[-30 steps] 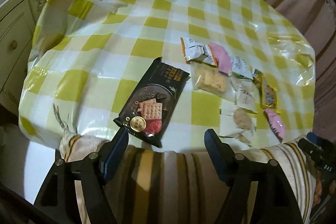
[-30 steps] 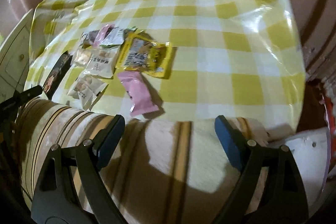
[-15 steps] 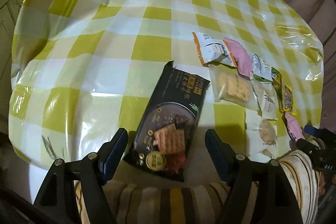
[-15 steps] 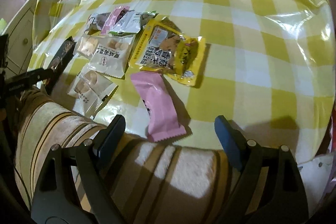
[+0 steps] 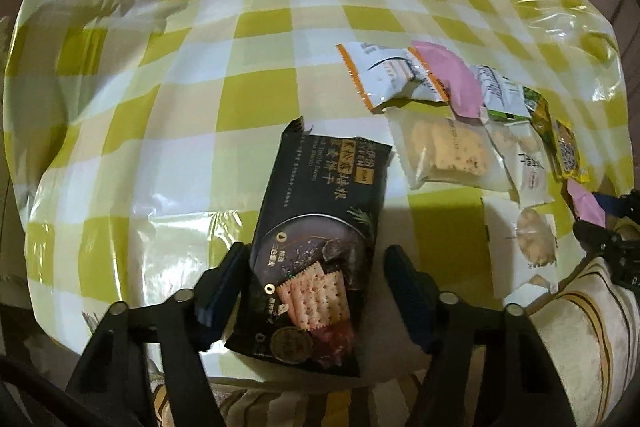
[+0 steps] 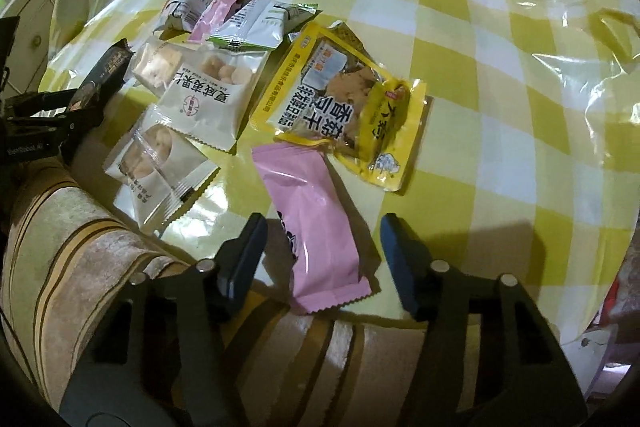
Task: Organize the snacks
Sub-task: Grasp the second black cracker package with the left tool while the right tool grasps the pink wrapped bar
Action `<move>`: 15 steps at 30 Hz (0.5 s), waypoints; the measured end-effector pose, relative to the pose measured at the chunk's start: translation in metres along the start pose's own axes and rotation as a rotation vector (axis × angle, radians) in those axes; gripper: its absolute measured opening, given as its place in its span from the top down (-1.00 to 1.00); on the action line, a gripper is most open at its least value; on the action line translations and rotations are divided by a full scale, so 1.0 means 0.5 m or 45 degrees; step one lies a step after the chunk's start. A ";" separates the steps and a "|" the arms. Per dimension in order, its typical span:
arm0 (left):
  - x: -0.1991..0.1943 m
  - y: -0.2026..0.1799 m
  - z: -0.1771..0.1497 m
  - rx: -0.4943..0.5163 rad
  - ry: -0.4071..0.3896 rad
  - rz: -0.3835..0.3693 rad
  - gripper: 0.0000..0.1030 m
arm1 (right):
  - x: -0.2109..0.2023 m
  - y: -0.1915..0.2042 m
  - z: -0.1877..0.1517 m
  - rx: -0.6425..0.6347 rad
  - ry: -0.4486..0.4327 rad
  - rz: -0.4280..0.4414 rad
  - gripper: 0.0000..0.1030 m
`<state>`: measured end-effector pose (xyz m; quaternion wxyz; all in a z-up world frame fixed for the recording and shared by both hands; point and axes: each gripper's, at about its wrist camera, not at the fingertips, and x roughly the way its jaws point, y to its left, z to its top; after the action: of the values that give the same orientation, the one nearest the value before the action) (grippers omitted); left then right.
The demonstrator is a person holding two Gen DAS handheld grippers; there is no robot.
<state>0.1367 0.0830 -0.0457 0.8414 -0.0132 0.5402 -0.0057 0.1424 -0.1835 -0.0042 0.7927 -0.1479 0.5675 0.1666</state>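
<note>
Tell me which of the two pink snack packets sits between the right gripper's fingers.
The plain pink packet lying alone at the near table edge, below the yellow pouch. The other pink packet lies farther back among the white wrappers. The right gripper straddles it, not yet pinching.

White nut packet [image 6: 208, 99]: "夏威夷果"; yellow packet [image 6: 340, 103]: "香干"; black cracker pack [image 5: 320, 227]: Chinese print, blurred; other wrappers unreadable.
</note>
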 end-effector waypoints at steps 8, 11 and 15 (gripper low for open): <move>-0.012 -0.007 -0.009 0.004 -0.032 -0.019 -0.01 | -0.005 0.010 -0.002 -0.021 -0.020 0.012 0.32; -0.013 -0.001 -0.012 -0.020 -0.045 -0.037 -0.01 | -0.006 0.012 -0.003 -0.014 -0.029 0.043 0.47; -0.028 0.001 -0.020 -0.040 -0.083 -0.025 -0.01 | -0.011 0.002 -0.010 -0.005 -0.038 0.070 0.51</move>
<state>0.1217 0.0836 -0.0374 0.8582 -0.0320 0.5124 -0.0051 0.1363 -0.1854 -0.0007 0.7959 -0.1312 0.5591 0.1917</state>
